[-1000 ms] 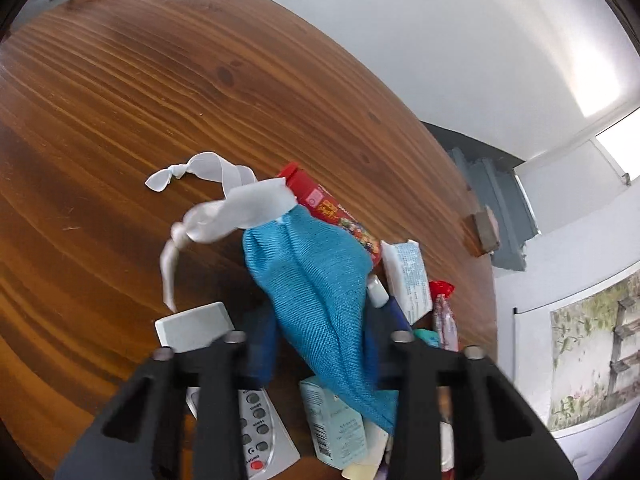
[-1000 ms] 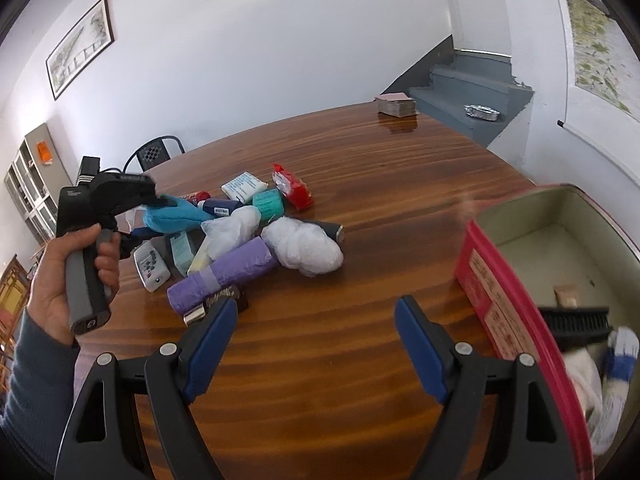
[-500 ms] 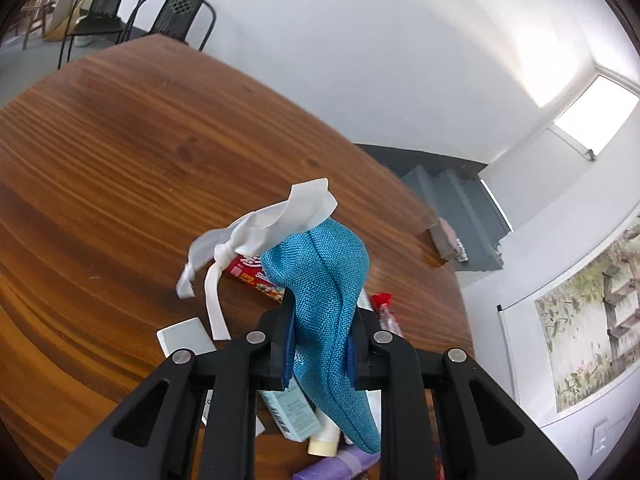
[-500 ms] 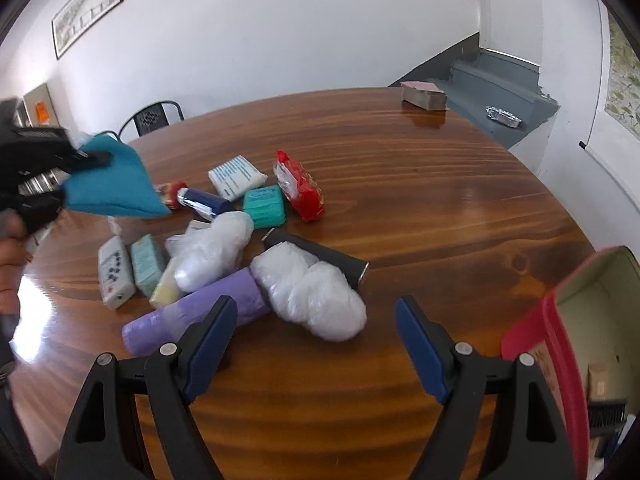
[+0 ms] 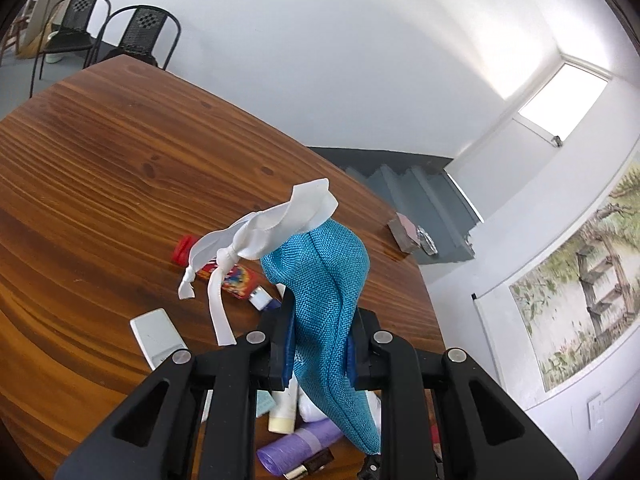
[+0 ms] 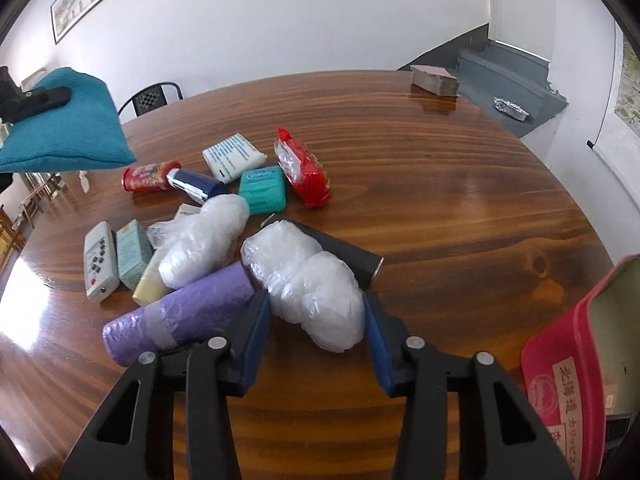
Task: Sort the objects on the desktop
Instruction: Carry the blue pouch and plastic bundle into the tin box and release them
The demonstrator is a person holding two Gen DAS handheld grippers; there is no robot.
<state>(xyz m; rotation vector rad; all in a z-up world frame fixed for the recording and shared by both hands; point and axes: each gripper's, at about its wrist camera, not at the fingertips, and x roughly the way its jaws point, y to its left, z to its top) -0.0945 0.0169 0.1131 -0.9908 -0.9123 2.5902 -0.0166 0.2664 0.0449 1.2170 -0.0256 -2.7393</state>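
Left tool [image 5: 320,344]: pressed together on the blue woven pouch [image 5: 324,292], which is pinched at mid-length and held clear above the bench [image 5: 100,168]. The pouch's far end rises ahead of the tool; its near end hangs below and behind the pads. A knotted white ribbon [image 5: 256,236] trails from the far end, to the left of the tool and off the wood.

Right tool [image 6: 316,336]: its jaws have just been closing, and the clear plastic-wrapped white bundle [image 6: 308,284] sits between them. The right pad is against the bundle's side; the left pad lies in the gap between the bundle and the purple roll [image 6: 180,312], and contact there cannot be confirmed. The bundle rests on the bench.

Ahead of the right tool, in a loose heap: a second plastic-wrapped bundle [image 6: 204,240], a black cylinder [image 6: 348,252] directly behind the gripped-at bundle, a teal box [image 6: 262,190], a red packet [image 6: 304,172], a white tissue pack [image 6: 234,156], a red tube [image 6: 148,176], and a white remote [image 6: 98,260] far left. The red-rimmed bin [image 6: 576,356] stands to the right of the right tool.
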